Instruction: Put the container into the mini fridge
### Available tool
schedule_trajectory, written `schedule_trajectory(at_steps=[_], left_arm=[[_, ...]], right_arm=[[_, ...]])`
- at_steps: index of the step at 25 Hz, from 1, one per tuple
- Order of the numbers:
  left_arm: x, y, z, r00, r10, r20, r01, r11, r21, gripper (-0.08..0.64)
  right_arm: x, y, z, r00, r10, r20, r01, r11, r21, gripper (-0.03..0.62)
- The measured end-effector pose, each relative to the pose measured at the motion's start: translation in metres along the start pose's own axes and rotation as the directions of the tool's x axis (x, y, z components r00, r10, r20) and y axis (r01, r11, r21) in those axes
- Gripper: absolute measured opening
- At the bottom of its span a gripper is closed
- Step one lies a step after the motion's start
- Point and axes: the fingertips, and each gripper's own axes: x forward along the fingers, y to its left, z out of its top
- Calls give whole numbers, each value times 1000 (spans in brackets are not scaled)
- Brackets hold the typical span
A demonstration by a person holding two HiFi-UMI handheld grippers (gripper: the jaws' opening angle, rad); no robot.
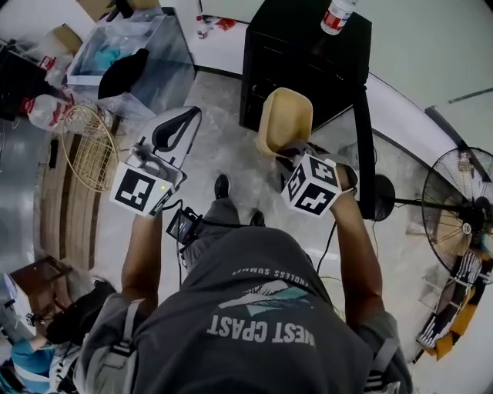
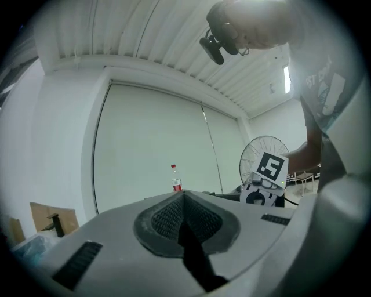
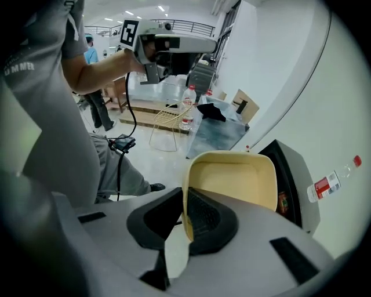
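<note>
**A:** From the head view, what does the container (image 1: 286, 119) look like?

**B:** It's a pale yellow tub, a rounded rectangle with soft corners and a smooth, plastic-looking wall. It is tipped on its side, so its bare inside faces up at the camera. It hangs above the floor, just in front of the black, boxy mini fridge (image 1: 308, 54), and the right gripper (image 1: 289, 152) has it by the lower edge. A clear bottle (image 1: 337, 15) with a red label stands on top of the fridge.

**A:** And the left gripper (image 1: 176, 127)?

**B:** It's raised off to the side, well apart from the tub.

**A:** What does the left gripper view show?

**B:** The left gripper (image 2: 184, 204) has its ribbed dark pads pressed together with nothing between them. A round wire fan (image 2: 264, 154) shows beyond them.

**A:** And the right gripper view?

**B:** The right gripper (image 3: 184, 223) is nearly closed, pinching one thin side wall of the container (image 3: 235, 177), with one textured pad inside the tub and one outside. The rim is rolled and the inside is matte and empty. The glossy black mini fridge (image 3: 293, 174) stands just behind it, its front open.
</note>
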Motion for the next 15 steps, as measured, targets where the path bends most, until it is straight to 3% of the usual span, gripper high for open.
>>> schedule_trajectory(at_steps=[7, 15], left_arm=[[34, 30, -11, 997, -71, 8, 71, 998, 0, 12], [50, 48, -33, 995, -96, -2, 96, 995, -25, 12]], right_arm=[[26, -38, -3, 998, -31, -62, 34, 998, 46, 51], [58, -69, -15, 990, -74, -122, 84, 993, 78, 51]])
